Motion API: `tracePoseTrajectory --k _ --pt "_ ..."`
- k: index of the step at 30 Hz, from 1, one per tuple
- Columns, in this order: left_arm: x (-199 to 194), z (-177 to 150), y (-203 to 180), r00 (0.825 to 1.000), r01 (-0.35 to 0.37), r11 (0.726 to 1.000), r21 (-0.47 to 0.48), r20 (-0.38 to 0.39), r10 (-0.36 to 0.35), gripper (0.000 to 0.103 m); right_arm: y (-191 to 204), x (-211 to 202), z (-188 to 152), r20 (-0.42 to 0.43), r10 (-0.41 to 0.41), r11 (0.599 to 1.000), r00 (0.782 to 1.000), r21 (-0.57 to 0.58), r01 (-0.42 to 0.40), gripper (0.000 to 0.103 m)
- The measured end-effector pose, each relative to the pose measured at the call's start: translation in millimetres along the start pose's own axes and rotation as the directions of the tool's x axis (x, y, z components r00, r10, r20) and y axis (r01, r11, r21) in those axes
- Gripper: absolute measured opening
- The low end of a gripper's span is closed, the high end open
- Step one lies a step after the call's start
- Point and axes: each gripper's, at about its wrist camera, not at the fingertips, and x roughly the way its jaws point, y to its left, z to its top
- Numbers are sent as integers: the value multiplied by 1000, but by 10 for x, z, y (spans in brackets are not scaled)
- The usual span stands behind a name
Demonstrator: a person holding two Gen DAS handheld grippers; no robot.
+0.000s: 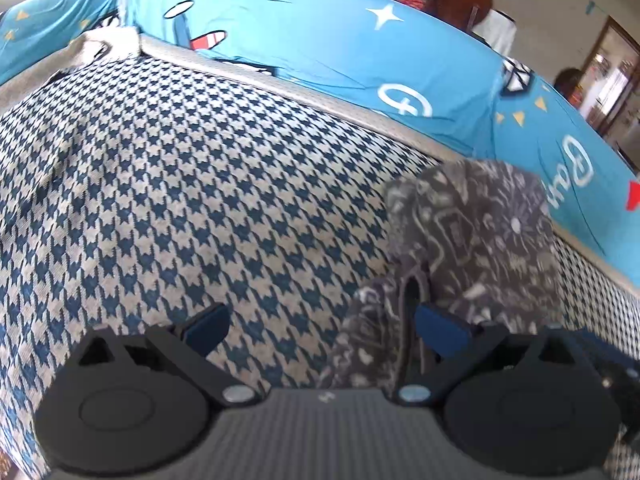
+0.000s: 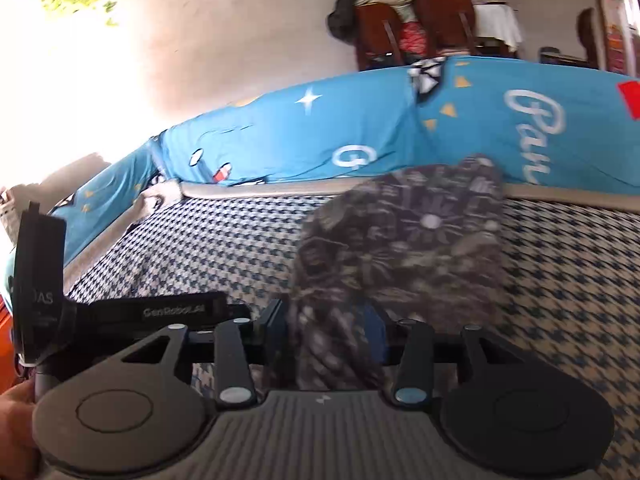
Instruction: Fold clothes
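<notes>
Clearly we are mid-fold: the dark patterned garment (image 2: 400, 240) is a bunched strip, not yet flat on the houndstooth cover (image 1: 180, 184). Its length runs straight ahead from our right gripper (image 2: 328, 320), whose parted jaws straddle its near end, grip uncertain. Our left gripper (image 1: 320, 328) gapes empty, cloth beside its right finger.

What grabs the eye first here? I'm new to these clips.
The dark patterned cloth, bunched on the blue-and-white checked bedspread, part of it between the right hand-held gripper fingers. Behind runs a bright blue cartoon sheet.
</notes>
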Motion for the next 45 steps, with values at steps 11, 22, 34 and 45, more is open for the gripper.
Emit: tracePoseTrajectory --k 11,22,34,45 --pt "-55 -580 -65 998 34 992 125 -57 -27 103 -368 -565 -336 -4 -58 991 998 118 58 60" --pt "-136 -966 -112 998 32 975 222 -51 -22 103 -705 -1006 -619 3 -147 964 989 222 143 68" --pt "-117 -1147 -172 1000 -11 952 306 22 5 103 -983 -1288 -1043 -24 -128 919 991 373 128 69" --pt "-371 -1056 -10 997 52 979 199 38 -61 103 -998 -1114 -1275 -79 -70 933 994 347 94 69"
